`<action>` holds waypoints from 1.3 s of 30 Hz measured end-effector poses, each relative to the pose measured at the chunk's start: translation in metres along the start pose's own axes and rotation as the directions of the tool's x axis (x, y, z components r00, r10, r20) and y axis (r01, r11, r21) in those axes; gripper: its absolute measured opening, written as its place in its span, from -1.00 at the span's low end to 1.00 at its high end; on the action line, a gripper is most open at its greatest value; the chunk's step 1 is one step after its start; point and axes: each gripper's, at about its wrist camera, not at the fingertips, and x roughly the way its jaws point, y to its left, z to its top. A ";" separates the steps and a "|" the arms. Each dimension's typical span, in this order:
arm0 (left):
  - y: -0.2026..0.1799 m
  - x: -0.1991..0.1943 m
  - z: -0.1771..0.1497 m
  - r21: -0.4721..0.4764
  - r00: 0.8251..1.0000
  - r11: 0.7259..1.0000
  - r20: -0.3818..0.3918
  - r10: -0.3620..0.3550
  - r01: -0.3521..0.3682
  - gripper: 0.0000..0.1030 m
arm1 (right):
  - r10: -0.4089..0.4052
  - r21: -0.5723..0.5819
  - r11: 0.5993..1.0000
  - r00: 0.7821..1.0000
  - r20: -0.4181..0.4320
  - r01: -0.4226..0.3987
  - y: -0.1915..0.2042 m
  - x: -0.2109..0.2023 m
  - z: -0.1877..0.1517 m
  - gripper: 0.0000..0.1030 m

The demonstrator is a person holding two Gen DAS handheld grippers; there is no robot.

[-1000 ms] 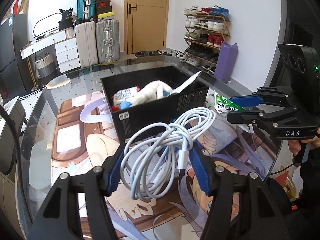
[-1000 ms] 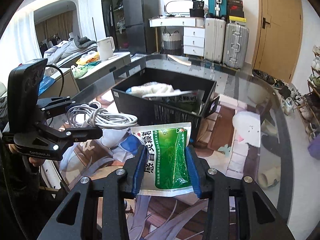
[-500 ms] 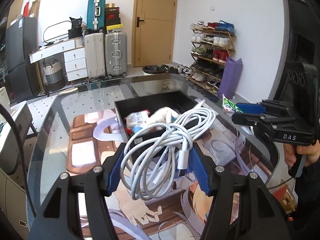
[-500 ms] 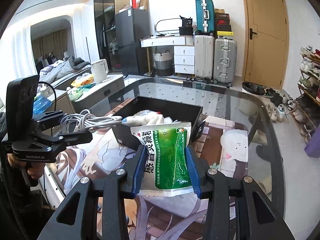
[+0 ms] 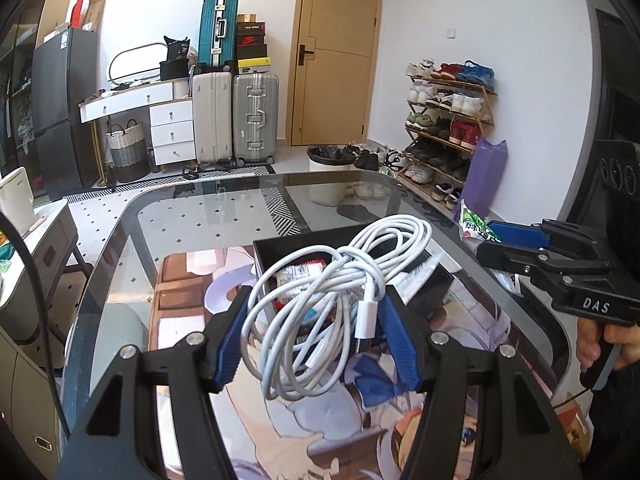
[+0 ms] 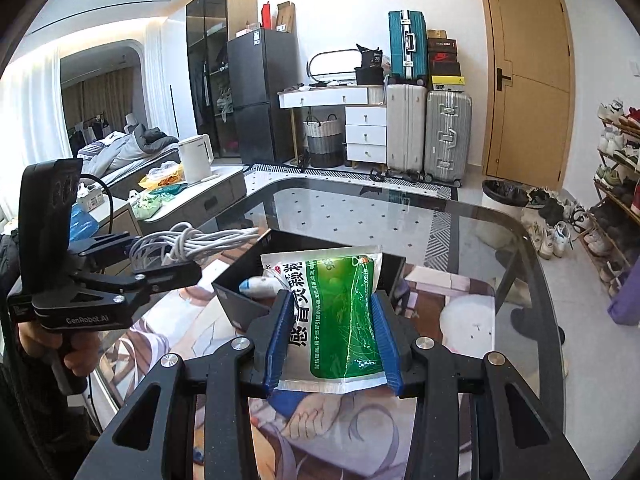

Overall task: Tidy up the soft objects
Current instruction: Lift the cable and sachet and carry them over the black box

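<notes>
My left gripper (image 5: 316,328) is shut on a coiled white cable (image 5: 332,296) and holds it in the air above and short of the black box (image 5: 430,290); it also shows at the left of the right wrist view (image 6: 188,256). My right gripper (image 6: 332,336) is shut on a green and white pouch (image 6: 340,312), held above the near side of the black box (image 6: 236,300). In the left wrist view the right gripper (image 5: 508,240) is at the right with the pouch (image 5: 472,228) in it. The box holds a red and white packet (image 5: 300,272) and white items.
The box stands on a glass table (image 5: 192,216) with a printed mat (image 6: 460,312) under it. Suitcases (image 5: 236,116), a door, a shoe rack (image 5: 444,120) and a bin (image 6: 504,200) stand beyond the table. A side cabinet with a kettle (image 6: 196,156) is at the left.
Both grippers have risen and drawn back from the box with their loads still held. The box now looks smaller and lower in both views.
</notes>
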 end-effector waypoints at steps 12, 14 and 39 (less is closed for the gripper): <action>0.007 0.031 0.017 -0.021 1.000 0.999 -0.012 0.028 -0.028 0.20 | 0.009 0.022 1.000 1.000 -0.007 -0.008 -0.009 0.031 0.024 -0.22; 0.007 0.036 0.018 -0.016 0.999 0.999 -0.014 0.038 -0.038 0.20 | 0.011 0.022 1.000 1.000 -0.015 -0.011 -0.012 0.037 0.026 -0.22; 0.010 0.098 0.026 -0.039 0.994 0.998 -0.102 0.036 -0.040 0.20 | 0.044 0.077 0.996 0.994 -0.105 -0.036 -0.033 0.101 0.031 -0.22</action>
